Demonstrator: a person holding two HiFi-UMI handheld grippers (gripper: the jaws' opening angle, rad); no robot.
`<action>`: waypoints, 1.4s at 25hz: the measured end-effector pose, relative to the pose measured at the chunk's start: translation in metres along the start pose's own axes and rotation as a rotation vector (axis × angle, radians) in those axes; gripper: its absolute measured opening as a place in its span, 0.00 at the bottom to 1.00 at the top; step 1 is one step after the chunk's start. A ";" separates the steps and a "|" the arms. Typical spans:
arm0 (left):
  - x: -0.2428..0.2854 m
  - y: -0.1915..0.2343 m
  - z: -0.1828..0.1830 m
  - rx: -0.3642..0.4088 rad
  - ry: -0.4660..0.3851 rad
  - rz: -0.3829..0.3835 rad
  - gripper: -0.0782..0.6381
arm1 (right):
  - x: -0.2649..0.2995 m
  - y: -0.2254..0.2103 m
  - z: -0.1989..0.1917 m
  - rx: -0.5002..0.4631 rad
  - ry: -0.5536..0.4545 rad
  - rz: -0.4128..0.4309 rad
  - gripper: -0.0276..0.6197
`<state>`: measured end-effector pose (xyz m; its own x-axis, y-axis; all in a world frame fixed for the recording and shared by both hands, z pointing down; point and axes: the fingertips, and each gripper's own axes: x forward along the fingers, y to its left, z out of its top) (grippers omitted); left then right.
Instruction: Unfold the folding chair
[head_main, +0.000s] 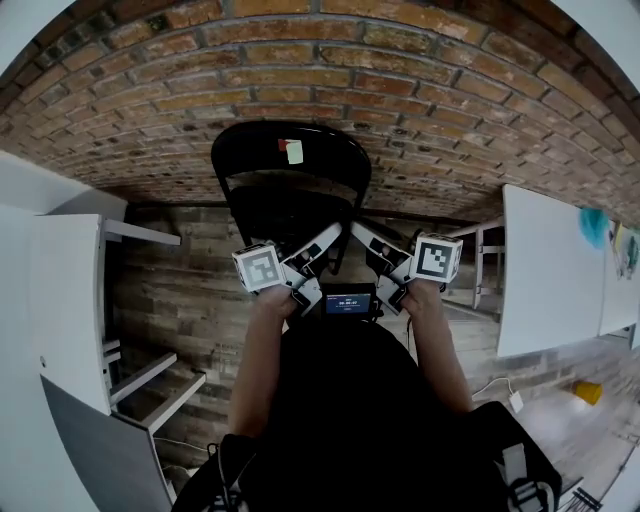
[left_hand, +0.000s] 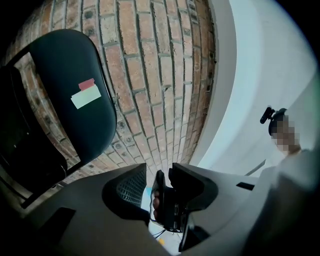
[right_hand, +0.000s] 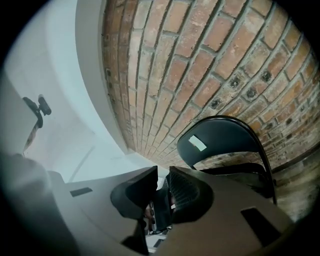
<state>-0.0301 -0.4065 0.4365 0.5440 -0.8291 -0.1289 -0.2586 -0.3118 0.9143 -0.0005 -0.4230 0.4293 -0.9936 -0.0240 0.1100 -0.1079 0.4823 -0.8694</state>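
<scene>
Standing against the brick wall (head_main: 420, 90) in the upper middle of the head view, the black folding chair (head_main: 255, 150) faces the person, its curved backrest topmost and the dark seat just beneath; how far the seat is swung out cannot be told. A red and a pale sticker (head_main: 291, 151) sit on the backrest. In the left gripper view the chair (left_hand: 60, 65) fills the upper left, in the right gripper view it (right_hand: 225, 137) lies at the lower right.

Just below the seat in the head view, the left gripper (head_main: 325, 243) and right gripper (head_main: 365, 238) slant inward toward each other, their tips near the seat's front edge. The left gripper (left_hand: 159, 170) has its jaws apart, nothing pinched; a dark object shows in the gap, whether between or beyond them is unclear. The right gripper (right_hand: 163, 172) shows only a narrow slit between its jaws.

A small lit screen (head_main: 348, 301) sits between the hands. White shelving (head_main: 60, 300) stands at left, a white panel (head_main: 545, 270) at right, on a wooden floor (head_main: 180, 290).
</scene>
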 end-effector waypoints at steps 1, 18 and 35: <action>0.002 0.002 0.001 -0.002 -0.008 0.014 0.34 | 0.001 0.001 0.005 -0.004 0.004 0.016 0.13; -0.020 0.067 0.041 -0.067 -0.159 0.077 0.30 | 0.042 -0.021 0.032 -0.041 0.079 0.014 0.13; -0.021 0.127 0.068 -0.153 -0.199 0.090 0.30 | 0.067 -0.069 0.067 -0.194 0.158 -0.215 0.27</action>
<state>-0.1282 -0.4604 0.5296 0.3529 -0.9299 -0.1031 -0.1667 -0.1709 0.9711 -0.0617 -0.5162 0.4642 -0.9298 -0.0146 0.3677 -0.2916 0.6389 -0.7119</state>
